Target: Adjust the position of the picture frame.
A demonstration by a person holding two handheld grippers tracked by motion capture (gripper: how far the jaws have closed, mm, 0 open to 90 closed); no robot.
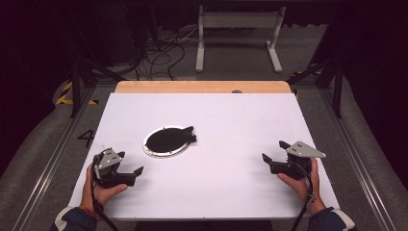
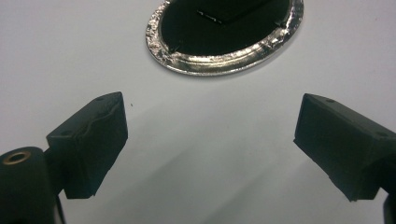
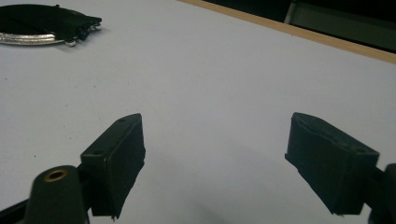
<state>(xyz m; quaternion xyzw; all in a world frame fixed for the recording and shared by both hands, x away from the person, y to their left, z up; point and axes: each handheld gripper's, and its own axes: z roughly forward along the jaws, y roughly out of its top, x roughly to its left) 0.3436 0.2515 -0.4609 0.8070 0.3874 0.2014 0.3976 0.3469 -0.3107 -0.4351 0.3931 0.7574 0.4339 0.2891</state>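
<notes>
High view shows us the foil-rimmed black dish (image 1: pixel 167 141) left of centre on the counter (image 1: pixel 240 125), just beyond our left gripper (image 1: pixel 129 166), far from our right gripper (image 1: pixel 274 150), both jaws spread empty.

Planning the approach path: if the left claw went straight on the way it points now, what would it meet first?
Probably the foil-rimmed dish with the black thing in it. It lies straight ahead of the open left claw, with bare white table between them. Depth is hard to judge.
</notes>
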